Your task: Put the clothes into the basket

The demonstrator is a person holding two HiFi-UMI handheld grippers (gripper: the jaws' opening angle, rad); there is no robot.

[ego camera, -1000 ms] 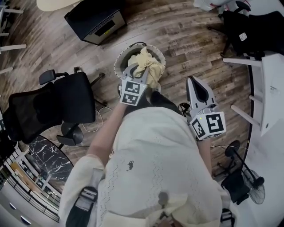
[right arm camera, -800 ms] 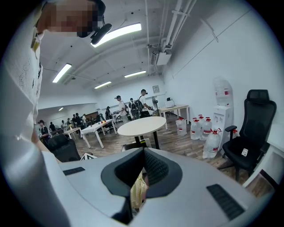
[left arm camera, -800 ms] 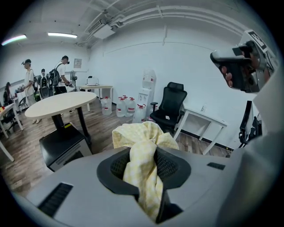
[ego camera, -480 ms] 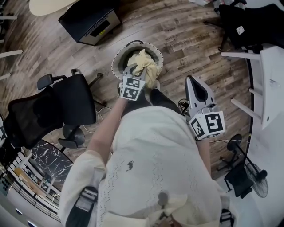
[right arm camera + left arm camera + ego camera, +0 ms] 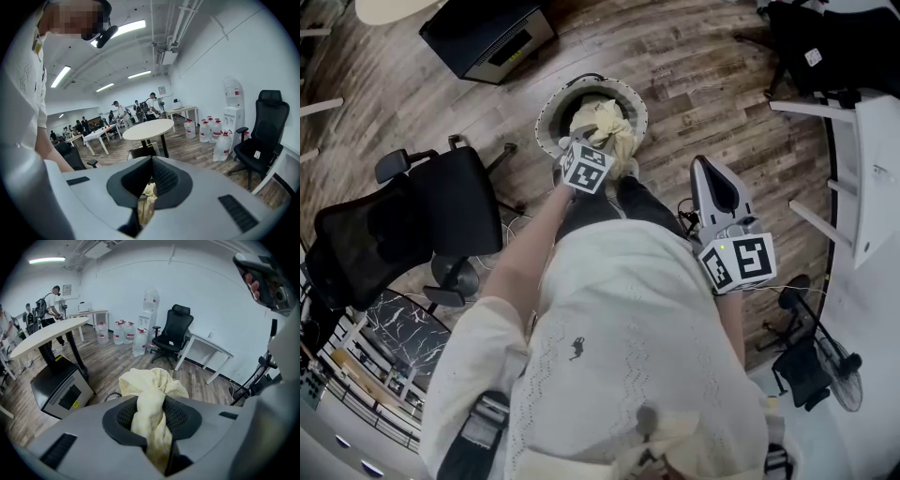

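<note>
Close to the person's body, the right tongs (image 5: 710, 172) are pressed together at the tips and pinch nothing; they hang above the wooden floor (image 5: 703, 84). A little further, the left tongs (image 5: 592, 142) point steeply down and are clamped on a pale yellow cloth (image 5: 149, 394). The cloth is bunched between the two jaws and spreads out past them. Seen from above, it lies within the rim of the round basket (image 5: 546, 120). A black office chair (image 5: 422, 216) stands near the basket.
</note>
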